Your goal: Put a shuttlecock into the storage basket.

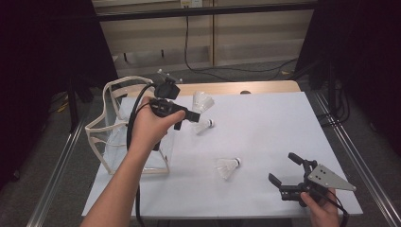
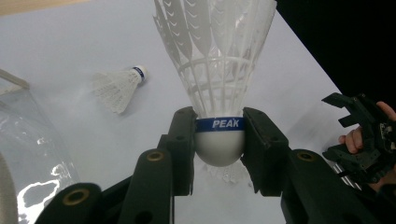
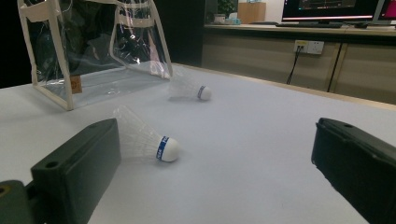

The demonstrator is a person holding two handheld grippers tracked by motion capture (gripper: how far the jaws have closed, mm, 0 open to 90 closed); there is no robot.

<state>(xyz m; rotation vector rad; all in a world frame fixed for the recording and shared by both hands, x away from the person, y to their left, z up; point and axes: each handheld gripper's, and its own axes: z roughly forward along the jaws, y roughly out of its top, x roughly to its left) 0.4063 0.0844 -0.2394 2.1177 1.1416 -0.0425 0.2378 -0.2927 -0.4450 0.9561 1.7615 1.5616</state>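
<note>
The table (image 1: 265,118) in front of me is covered with a pale sheet, and it is the biggest thing here. At its left edge stands a clear plastic bag (image 1: 113,127) with cream trim, upright and open at the top. In the right gripper view the bag (image 3: 93,51) sits at the far left.

My left gripper (image 1: 187,116) is raised above the table just beside the bag, and its jaws are clamped on the white cork base of a shuttlecock (image 2: 219,79), one pad on each side of the blue band, feathers pointing away from me. In the high view the held shuttlecock (image 1: 202,101) sticks out to the right of my hand.

My right gripper (image 1: 286,170) rests low near the table's front right corner, jaws wide apart with nothing between them.

Two more shuttlecocks lie on their sides on the sheet: one (image 1: 204,125) just below the held one, another (image 1: 228,166) nearer me, between my two grippers and close ahead of the right gripper's jaws.
</note>
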